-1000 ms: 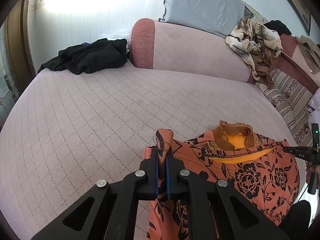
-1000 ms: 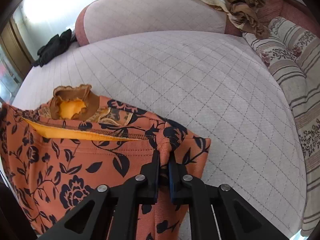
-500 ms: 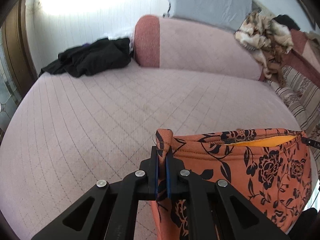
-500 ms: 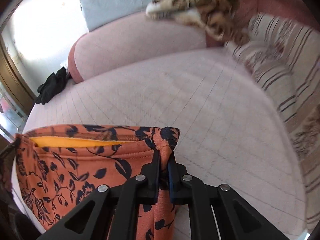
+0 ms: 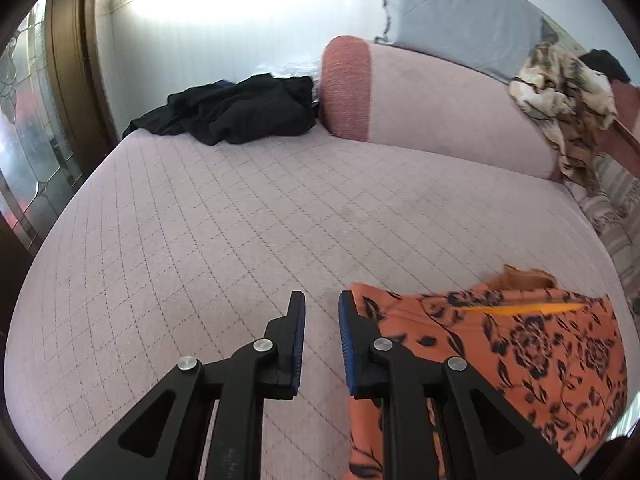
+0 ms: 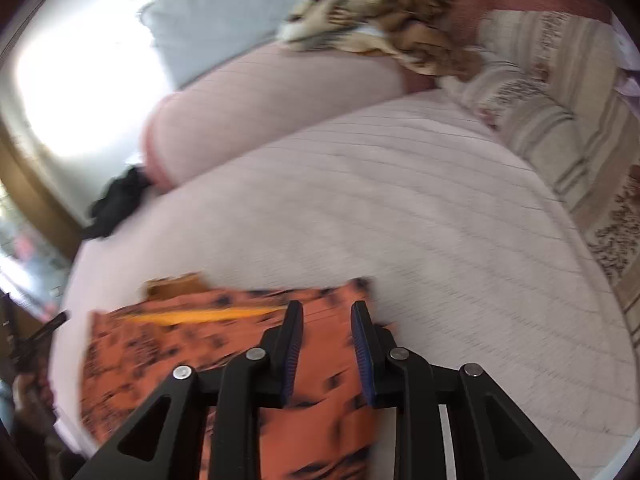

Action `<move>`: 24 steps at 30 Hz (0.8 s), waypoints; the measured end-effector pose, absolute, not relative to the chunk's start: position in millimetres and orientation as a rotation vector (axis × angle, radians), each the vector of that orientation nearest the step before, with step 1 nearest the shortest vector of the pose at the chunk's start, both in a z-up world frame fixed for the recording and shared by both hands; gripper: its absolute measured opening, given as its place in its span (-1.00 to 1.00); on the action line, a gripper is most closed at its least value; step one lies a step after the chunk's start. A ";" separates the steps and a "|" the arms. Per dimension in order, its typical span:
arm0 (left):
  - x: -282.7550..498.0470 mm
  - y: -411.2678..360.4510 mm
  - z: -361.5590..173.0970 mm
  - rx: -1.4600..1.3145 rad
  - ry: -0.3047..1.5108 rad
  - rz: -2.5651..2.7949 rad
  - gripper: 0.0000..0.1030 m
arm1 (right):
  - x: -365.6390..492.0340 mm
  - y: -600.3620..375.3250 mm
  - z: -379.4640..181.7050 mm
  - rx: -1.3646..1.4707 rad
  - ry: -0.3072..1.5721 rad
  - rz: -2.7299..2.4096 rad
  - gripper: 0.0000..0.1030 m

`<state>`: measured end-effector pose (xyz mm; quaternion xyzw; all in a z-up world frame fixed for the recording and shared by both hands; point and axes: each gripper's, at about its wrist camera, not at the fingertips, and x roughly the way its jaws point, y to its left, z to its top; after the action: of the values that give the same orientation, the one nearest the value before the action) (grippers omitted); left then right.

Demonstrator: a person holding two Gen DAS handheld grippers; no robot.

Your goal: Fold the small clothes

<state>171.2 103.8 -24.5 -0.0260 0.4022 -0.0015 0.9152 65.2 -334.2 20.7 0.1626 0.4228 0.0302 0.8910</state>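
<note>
Tongs of the left hand (image 5: 322, 304) were parting, nothing between the pads; the orange floral garment (image 5: 520, 344) lay at their three o'clock on the pink quilted bed (image 5: 248, 216), one corner just beside the right pad. Its long axis ran crosswise between the two hands. Right tongs (image 6: 327, 314) were also opening above the cloth's other corner, which lay under the gap, unpinched. Both hands seemed equally near; a next fold would likely start from those corners.
</note>
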 end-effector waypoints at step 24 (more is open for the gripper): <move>100.5 31.8 -100.6 0.011 0.922 -0.054 -0.03 | 125.1 -99.8 -10.8 -0.082 1.028 0.560 0.42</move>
<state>100.5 31.8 -100.6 0.0053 0.4448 -0.0259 0.8952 125.1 -99.8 -10.8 -0.0388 0.4848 0.2644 0.8328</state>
